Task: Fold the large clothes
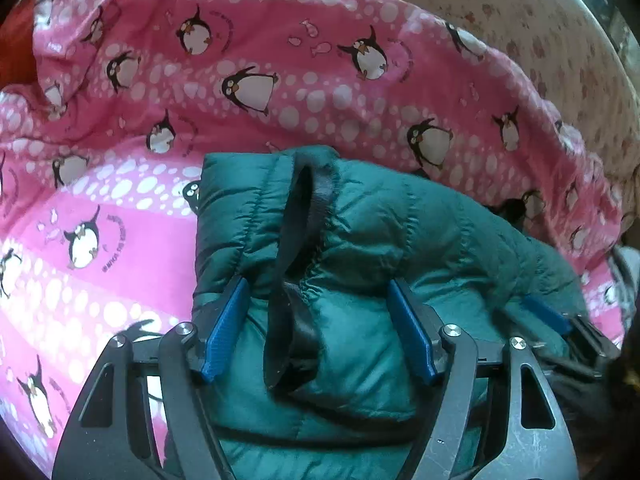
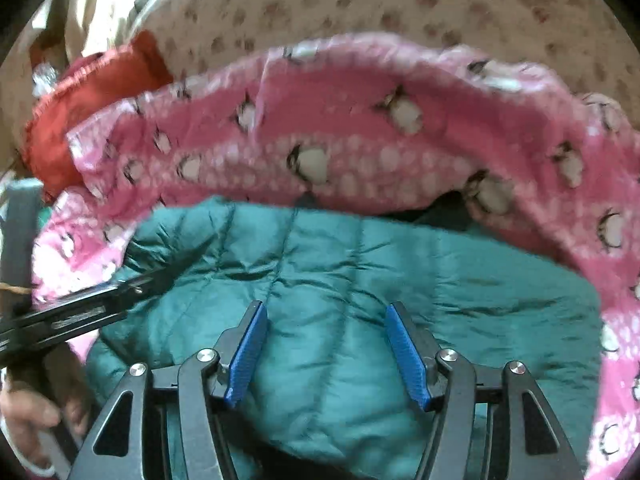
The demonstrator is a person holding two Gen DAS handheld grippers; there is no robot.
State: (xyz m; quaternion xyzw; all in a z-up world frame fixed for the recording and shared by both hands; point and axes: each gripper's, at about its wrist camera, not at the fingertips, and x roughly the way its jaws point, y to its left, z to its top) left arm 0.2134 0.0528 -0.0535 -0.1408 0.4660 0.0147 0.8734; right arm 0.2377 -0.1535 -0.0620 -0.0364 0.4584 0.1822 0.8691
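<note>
A dark green quilted puffer jacket (image 1: 360, 248) lies bunched on a pink penguin-print blanket (image 1: 240, 80). A black strap or lining strip (image 1: 298, 280) runs down its middle fold. My left gripper (image 1: 316, 312) is open, its blue pads straddling the jacket's folded edge. The right gripper's blue tip (image 1: 546, 312) shows at the jacket's right side. In the right wrist view the jacket (image 2: 360, 280) fills the lower half and my right gripper (image 2: 326, 344) is open just above its quilted surface. The left gripper (image 2: 80, 312) reaches in from the left.
The pink blanket (image 2: 360, 128) is rumpled into a raised ridge behind the jacket. A red-orange garment (image 2: 80, 120) lies at the far left beyond it. A beige flowered sheet (image 2: 360, 4) covers the bed behind. A hand (image 2: 28, 412) holds the left gripper.
</note>
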